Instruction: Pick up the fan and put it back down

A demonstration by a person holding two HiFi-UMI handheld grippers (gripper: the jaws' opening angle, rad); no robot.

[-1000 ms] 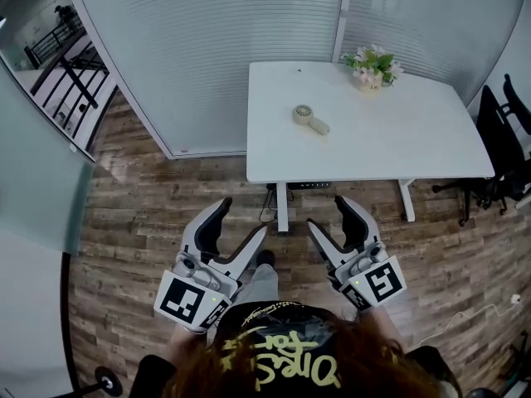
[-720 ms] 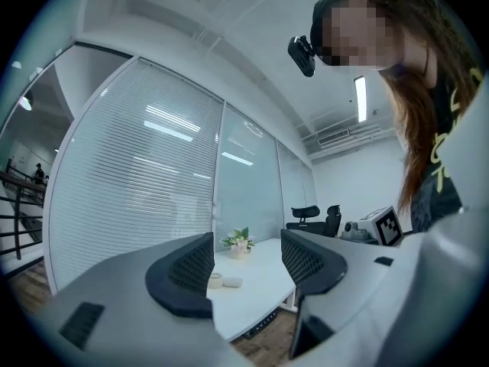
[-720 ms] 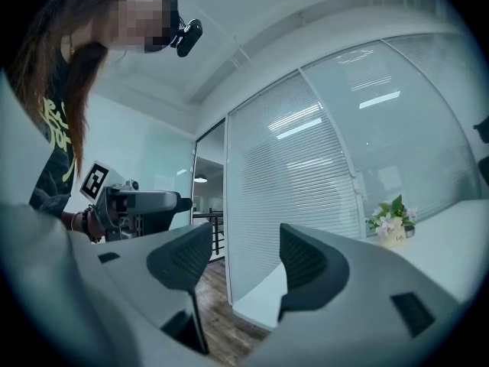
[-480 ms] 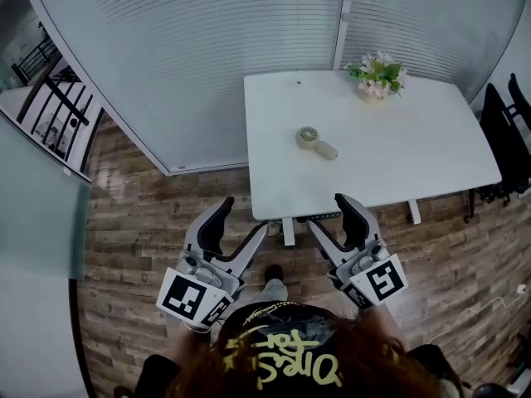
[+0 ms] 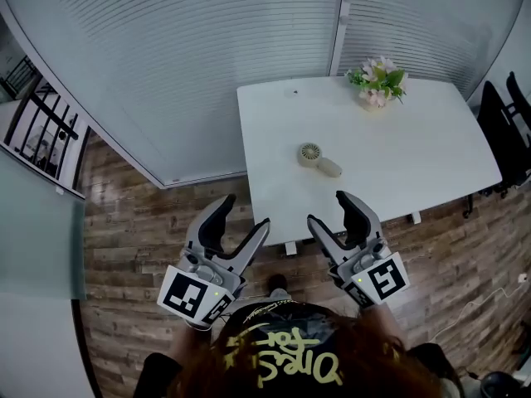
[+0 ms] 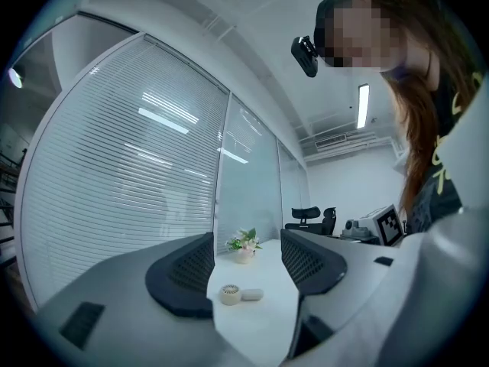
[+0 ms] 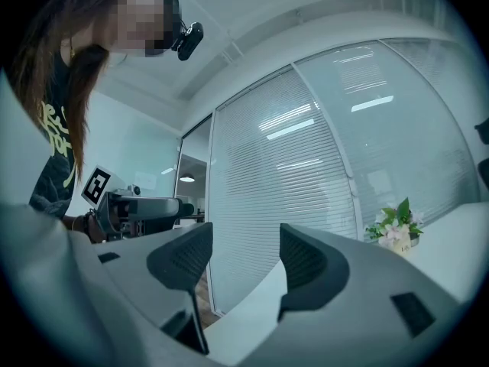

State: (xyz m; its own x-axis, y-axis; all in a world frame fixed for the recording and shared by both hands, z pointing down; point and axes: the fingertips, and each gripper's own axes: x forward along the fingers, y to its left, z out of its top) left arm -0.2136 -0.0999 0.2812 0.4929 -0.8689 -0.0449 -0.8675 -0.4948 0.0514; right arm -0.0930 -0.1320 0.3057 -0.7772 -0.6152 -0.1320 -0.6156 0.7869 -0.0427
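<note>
The fan (image 5: 318, 159) lies flat on the white desk (image 5: 431, 152), ahead of both pairs of jaws and well apart from them, so the step in hand is judged to be the approach, and nothing is gripped yet. The left gripper (image 5: 244, 214) is held with its jaws wide and empty, and in the left gripper view the fan is framed in the gap between them, far ahead. The right gripper (image 5: 329, 210) is also held with its jaws spread and empty, but between them only the desk's near edge and the blinds behind it are seen, and the fan is absent from that view. The left gripper is therefore judged the better lined up, and the reach is best made with it, while the right one is kept off to its own side. The jaws should be left wide until the fan sits fully between them, then lowered close to the desk top and closed across the stubby handle or the round head. A small, light thing of this kind is likely to be pushed away by one jaw touching first, so the closing is best done slowly and squarely. The flowers (image 5: 377, 81), beyond the fan, should be left untouched.
</note>
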